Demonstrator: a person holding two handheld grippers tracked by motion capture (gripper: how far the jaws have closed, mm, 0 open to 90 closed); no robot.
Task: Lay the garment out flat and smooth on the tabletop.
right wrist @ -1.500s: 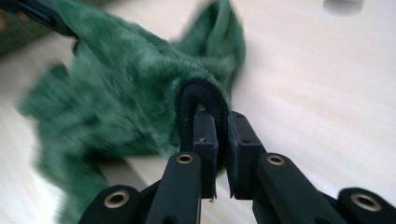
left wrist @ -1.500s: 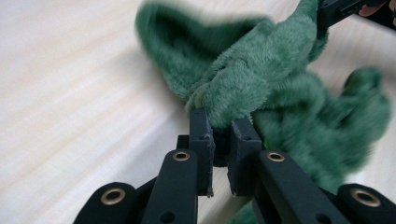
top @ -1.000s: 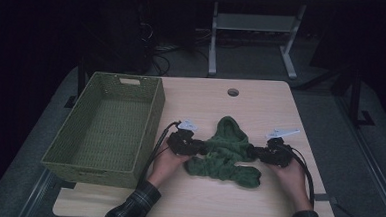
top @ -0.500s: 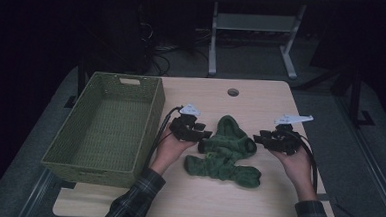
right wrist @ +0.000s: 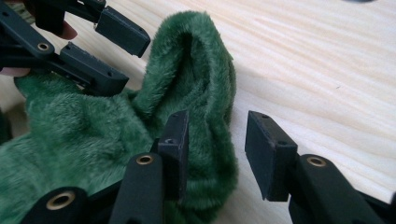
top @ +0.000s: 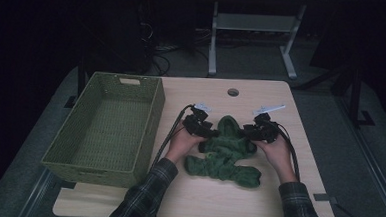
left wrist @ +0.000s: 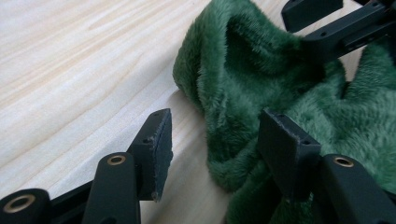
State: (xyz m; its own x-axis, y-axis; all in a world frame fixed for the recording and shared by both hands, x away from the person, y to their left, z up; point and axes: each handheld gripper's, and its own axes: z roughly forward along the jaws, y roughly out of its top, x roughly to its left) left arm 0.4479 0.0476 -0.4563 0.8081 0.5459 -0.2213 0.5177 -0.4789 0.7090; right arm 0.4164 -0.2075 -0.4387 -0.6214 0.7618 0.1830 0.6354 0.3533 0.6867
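Lying crumpled at mid-table, the green plush cloth [top: 225, 153] rests on the wooden table [top: 256, 207], one fold standing up between the two grippers. Left gripper [left wrist: 212, 140]: jaws partly apart and just been opening; the fold's edge sits in the gap, the far pad against the fur, the near pad clear of it over bare wood. Right gripper [right wrist: 217, 154]: jaws partly apart; the raised fold lies between them, one pad touching the fur, the other clear, no pinch evident. In the high view both hands flank the cloth, left gripper [top: 202, 128], right gripper [top: 255, 132]. Woven green basket [top: 100, 161] stands at the table's left edge, well apart from the cloth, with nothing inside. A round hole [top: 233, 92] sits near the far edge.
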